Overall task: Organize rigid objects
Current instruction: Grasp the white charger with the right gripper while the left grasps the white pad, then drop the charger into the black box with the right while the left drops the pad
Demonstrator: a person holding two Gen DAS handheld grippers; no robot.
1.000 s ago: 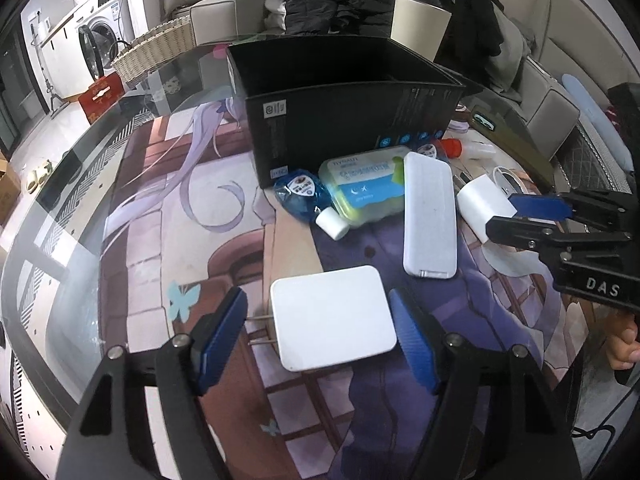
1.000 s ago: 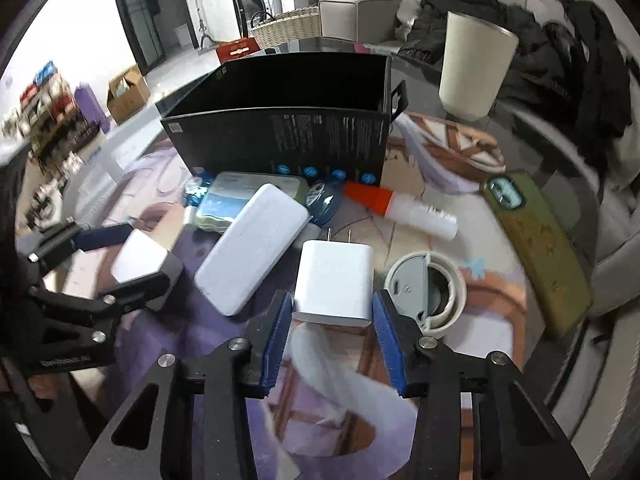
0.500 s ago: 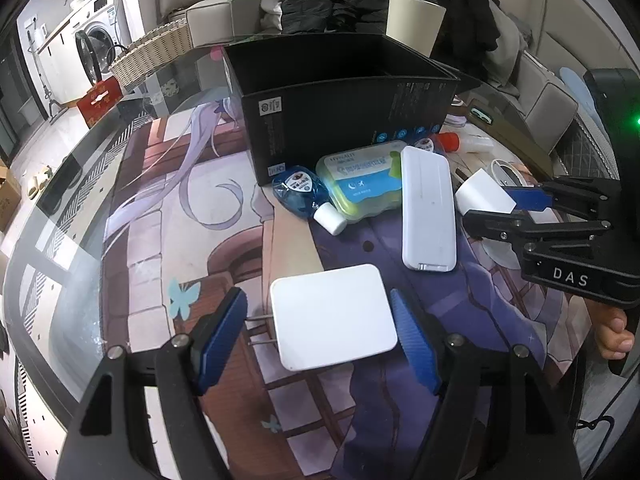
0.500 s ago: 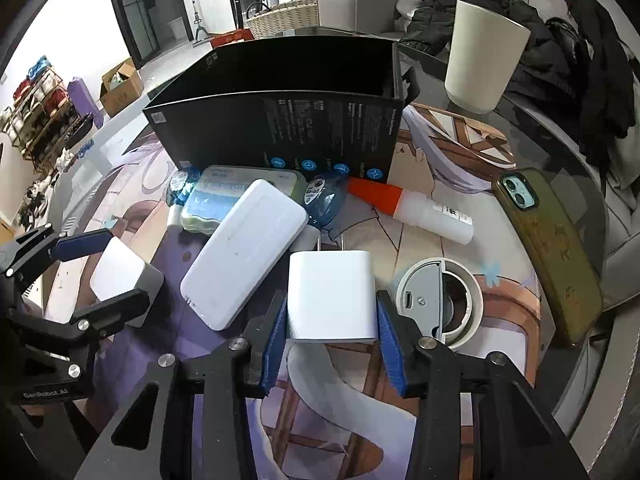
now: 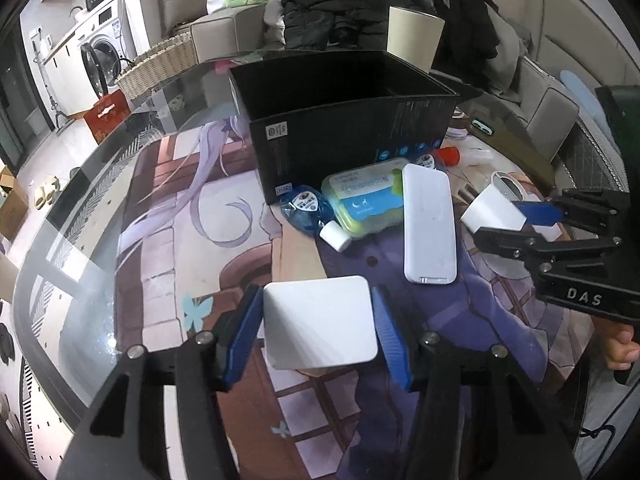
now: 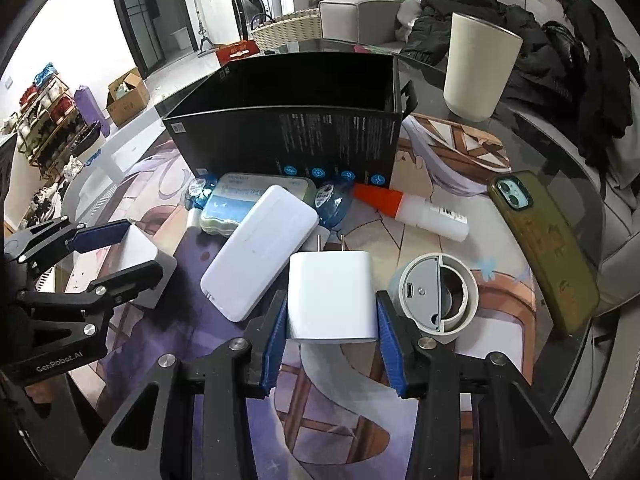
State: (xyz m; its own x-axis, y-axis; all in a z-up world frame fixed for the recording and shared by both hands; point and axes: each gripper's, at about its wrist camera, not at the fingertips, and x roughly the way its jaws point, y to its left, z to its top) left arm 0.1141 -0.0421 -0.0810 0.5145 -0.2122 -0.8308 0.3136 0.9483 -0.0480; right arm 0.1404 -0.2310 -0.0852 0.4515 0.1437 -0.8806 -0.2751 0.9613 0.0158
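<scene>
A flat white square block point(image 5: 320, 324) lies on the printed mat between the blue pads of my left gripper point(image 5: 318, 320). Its jaws are closing, and both pads sit against the block's sides. In the right wrist view the same gripper point(image 6: 140, 248) shows at the left with the block point(image 6: 140, 252) between its fingers. My right gripper point(image 6: 332, 312) is shut on a white charger plug point(image 6: 332, 292), prongs pointing away. In the left wrist view that gripper point(image 5: 498, 220) holds the charger point(image 5: 494, 212) at the right. An open black box point(image 5: 340, 136) stands behind.
In front of the box lie a white power bank point(image 5: 428, 220), a blue-green case point(image 5: 364, 196) and a blue bottle point(image 5: 308, 208). An orange-capped tube point(image 6: 412, 210), a round grey device point(image 6: 436, 296), a phone in an olive case point(image 6: 544, 248) and a beige cup point(image 6: 480, 68) are to the right.
The left gripper's jaws have narrowed from well apart to right against the white square block. The right gripper keeps its hold on the charger and has barely shifted.
</scene>
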